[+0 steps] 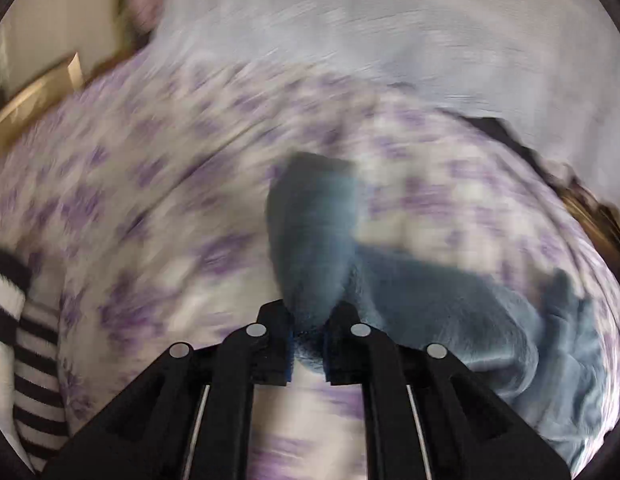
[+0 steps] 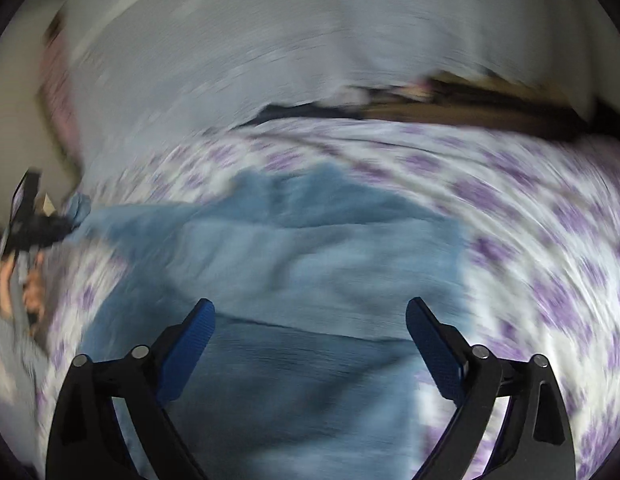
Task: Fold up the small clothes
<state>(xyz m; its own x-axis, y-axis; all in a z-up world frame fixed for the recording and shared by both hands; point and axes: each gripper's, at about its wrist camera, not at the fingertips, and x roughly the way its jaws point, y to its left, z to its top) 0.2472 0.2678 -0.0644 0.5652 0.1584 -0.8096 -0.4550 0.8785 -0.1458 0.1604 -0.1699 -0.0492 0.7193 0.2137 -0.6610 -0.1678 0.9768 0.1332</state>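
A blue-grey soft garment (image 1: 450,304) lies on a bed sheet with purple flowers (image 1: 150,184). My left gripper (image 1: 308,334) is shut on a fold of this garment, and the pinched cloth stands up in a peak just past the fingertips. In the right wrist view the same blue garment (image 2: 294,264) spreads flat across the sheet (image 2: 530,220). My right gripper (image 2: 310,320) hovers over it, open, with nothing between its blue pads (image 2: 190,344). At the far left of that view the other gripper (image 2: 26,216) shows with a hand (image 2: 14,280) on it. Both views are blurred by motion.
Black-and-white striped clothing (image 1: 26,344) lies at the left edge of the left wrist view. A pale grey pillow or cover (image 2: 310,40) lies behind the sheet. A wooden bed frame (image 2: 470,108) shows beyond it, and a wooden edge (image 1: 34,100) at the upper left.
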